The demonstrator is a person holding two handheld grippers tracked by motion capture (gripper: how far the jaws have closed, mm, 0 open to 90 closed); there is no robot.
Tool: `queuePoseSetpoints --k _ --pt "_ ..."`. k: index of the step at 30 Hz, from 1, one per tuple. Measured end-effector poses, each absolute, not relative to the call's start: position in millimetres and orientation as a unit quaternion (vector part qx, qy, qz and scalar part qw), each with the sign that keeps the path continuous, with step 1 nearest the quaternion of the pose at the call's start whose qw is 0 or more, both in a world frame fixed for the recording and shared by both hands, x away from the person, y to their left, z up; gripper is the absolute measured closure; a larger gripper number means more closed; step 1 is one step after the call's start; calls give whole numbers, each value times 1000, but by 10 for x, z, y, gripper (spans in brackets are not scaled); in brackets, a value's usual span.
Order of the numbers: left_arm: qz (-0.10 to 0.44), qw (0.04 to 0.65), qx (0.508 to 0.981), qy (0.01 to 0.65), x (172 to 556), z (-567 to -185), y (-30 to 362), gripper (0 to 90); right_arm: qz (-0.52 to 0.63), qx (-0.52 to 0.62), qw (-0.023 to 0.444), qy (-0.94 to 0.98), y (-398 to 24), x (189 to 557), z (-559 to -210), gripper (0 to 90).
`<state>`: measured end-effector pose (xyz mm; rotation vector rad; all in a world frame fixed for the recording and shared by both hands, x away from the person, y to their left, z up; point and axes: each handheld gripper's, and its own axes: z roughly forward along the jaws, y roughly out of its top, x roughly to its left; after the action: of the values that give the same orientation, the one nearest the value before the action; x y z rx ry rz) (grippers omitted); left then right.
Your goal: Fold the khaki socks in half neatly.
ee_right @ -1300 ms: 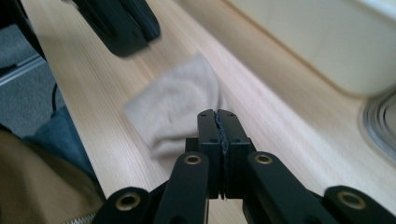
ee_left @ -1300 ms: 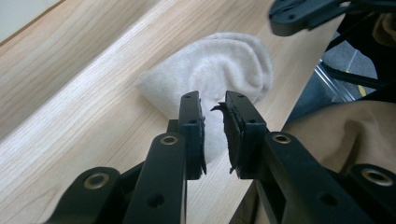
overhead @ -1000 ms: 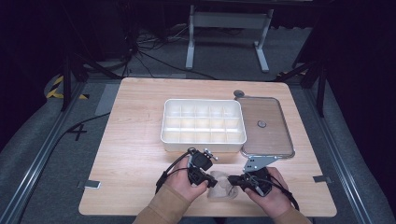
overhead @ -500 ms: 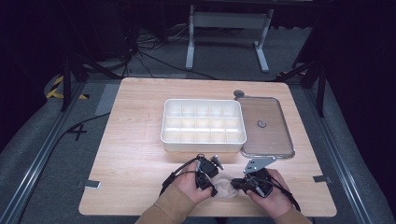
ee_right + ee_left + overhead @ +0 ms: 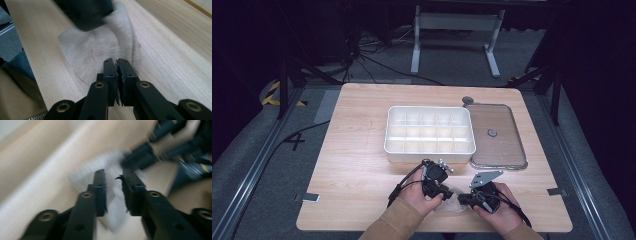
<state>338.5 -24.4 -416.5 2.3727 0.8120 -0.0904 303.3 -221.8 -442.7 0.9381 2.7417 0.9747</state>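
Bag [image 5: 454, 199]: clear plastic, flat on the surface [image 5: 357, 165] at its 6 o'clock edge, between both tools.
The right tool [image 5: 117, 65] has its jaws pressed together on a raised fold of the bag, which spreads toward 11 o'clock in the right gripper view. The left tool [image 5: 113, 176] stands spread above the bag; its jaws have just been opening, with the bag under the gap and no pad pressing it. In the high view, the left tool [image 5: 443, 192] sits at 9 o'clock of the bag, the right tool [image 5: 463, 199] at 3 o'clock. A white tray [image 5: 430, 149] and a lid [image 5: 512, 150] lie toward 12 o'clock.
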Motion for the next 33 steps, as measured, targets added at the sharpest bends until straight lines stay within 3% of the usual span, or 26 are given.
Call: queuePoseSetpoints --k 5,14,33 --pt "-38 266 904 334 3452 -4294 -285 750 318 304 45 897 -2215 3027 -4427 857" --pt "-48 254 904 341 3458 -4329 -286 775 312 308 35 898 -2252 3032 -4412 895" --pt "-42 294 905 305 3289 -4116 -150 803 325 301 44 895 -2245 2988 -4307 900"
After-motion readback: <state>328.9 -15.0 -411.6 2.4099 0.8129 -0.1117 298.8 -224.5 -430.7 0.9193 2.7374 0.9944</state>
